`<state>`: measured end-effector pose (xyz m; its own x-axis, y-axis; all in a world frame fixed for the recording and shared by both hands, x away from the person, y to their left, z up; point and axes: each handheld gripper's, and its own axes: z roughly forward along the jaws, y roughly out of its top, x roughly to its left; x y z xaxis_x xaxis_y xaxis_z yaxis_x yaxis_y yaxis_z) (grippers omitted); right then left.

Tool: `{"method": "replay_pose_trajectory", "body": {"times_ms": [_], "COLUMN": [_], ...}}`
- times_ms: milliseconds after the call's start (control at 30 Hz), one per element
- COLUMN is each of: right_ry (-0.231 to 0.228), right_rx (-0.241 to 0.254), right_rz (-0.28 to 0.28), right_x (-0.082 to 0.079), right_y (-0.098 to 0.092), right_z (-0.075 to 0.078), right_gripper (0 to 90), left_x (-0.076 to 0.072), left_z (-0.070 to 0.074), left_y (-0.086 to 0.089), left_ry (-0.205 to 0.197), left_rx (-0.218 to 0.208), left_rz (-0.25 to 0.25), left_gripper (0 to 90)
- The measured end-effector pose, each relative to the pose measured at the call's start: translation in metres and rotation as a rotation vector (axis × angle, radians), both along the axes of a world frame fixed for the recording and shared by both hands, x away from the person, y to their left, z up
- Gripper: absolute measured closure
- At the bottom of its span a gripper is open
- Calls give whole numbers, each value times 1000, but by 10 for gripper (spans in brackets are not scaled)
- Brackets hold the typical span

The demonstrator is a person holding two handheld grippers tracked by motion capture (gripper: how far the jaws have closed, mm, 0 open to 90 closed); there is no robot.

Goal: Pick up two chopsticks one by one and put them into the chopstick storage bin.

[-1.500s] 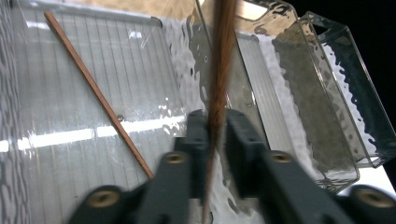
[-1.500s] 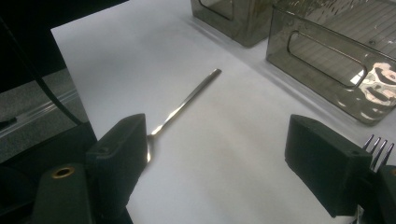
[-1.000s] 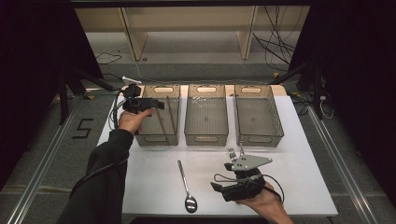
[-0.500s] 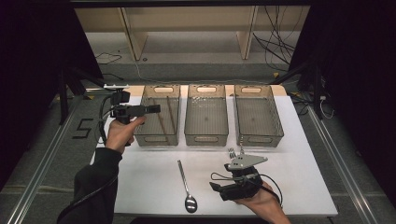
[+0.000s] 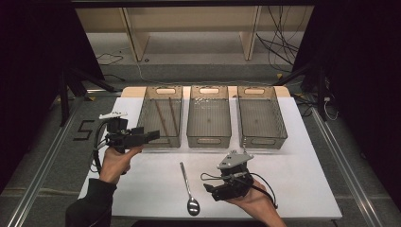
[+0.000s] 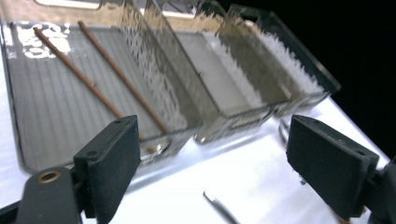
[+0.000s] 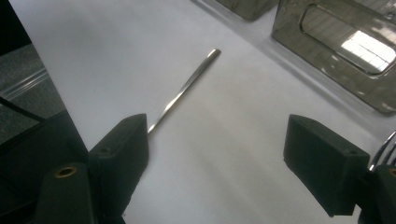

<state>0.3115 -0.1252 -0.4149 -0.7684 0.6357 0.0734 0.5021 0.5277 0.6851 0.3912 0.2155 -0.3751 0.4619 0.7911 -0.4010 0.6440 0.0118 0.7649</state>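
Spoon [image 5: 187, 187] lies loose on my worktop [image 5: 293, 179]; both grippers, left [image 5: 150, 136] and right [image 5: 213, 191], hold jaws wide apart, empty. I judge its thin handle may skid away when pinched.

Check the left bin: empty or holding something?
Not empty. The left bin holds two thin brown sticks lying on its floor, seen in both the high and left gripper views.

The high view looks down and forward over the white table [image 5: 293, 175] from the person's side; the left gripper view sits low, close to the three bins [image 6: 140, 88]; the right gripper view faces the tabletop closely — both share the spoon [image 7: 184, 88].
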Motion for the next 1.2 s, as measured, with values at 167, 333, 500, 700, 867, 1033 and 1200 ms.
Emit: {"method": "replay_pose_trajectory", "body": {"times_ms": [167,333,500,700,867,1033,1200], "right_ry": [44,97,123,146,161,182,202], "right_rx": [-29,-38,-59,-86,-109,-115,-123], "right_rz": [-5,-6,-1,11,20,20,19], "right_x": [4,7,10,12,14,17,19], "right_y": [13,27,38,49,58,61,64], "right_z": [-3,-5,-9,-15,-22,-25,-27], "right_gripper": [231,233,245,250,255,258,271], "left_x": [-13,-25,-35,-45,-53,-60,-65], "left_z": [-11,-20,-28,-40,-47,-49,-51], "left_y": [3,0,0,5,9,11,10], "left_ry": [-30,-54,-89,-104,-142,-188,-225], "left_rx": [-13,-9,-8,-8,4,30,43], "left_rz": [-20,-54,-76,-82,-81,-97,-111], "left_gripper": [163,158,158,158,158,157,157]}}
